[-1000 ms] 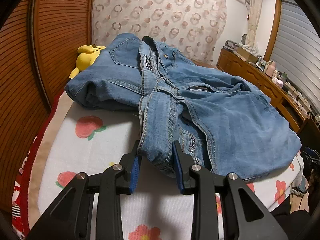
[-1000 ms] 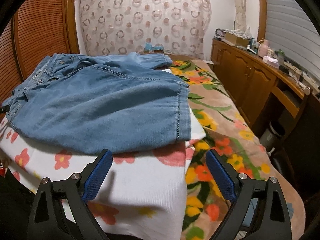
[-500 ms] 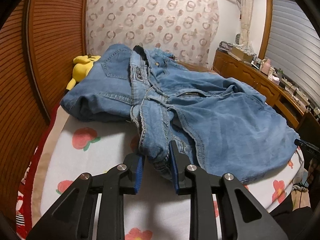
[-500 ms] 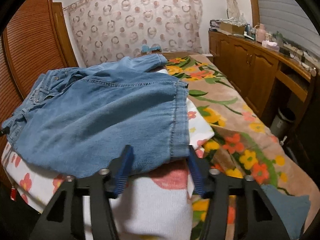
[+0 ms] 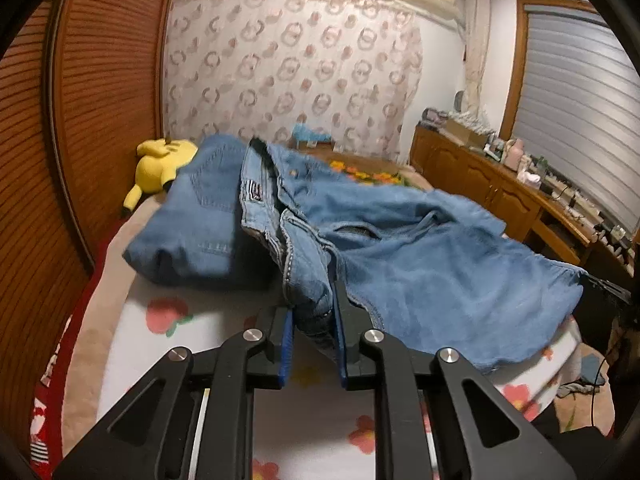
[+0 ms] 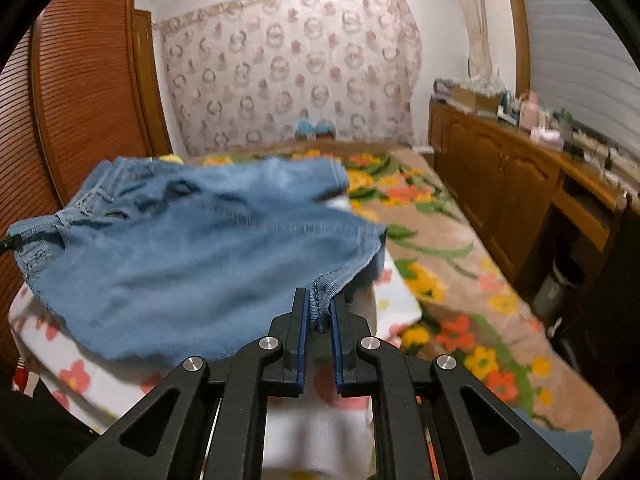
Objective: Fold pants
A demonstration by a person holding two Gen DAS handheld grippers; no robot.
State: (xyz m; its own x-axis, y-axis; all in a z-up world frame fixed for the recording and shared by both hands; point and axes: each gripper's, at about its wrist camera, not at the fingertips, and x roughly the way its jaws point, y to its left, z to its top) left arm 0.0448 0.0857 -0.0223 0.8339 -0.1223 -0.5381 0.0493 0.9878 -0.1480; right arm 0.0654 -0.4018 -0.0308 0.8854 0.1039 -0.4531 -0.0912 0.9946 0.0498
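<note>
the jeans [image 5: 420,256] were held lifted partly off the bed [image 5: 200,344], above a white flowered sheet. the waistband was pinched by the left tongs [image 5: 312,320], and the hem corner of a leg was pinched by the right tongs [image 6: 319,316]. a yellow plush toy [image 5: 160,162] was seen beyond the jeans.

The woven label [image 5: 255,191] inside the jeans [image 5: 400,248] is too blurred to read.
</note>
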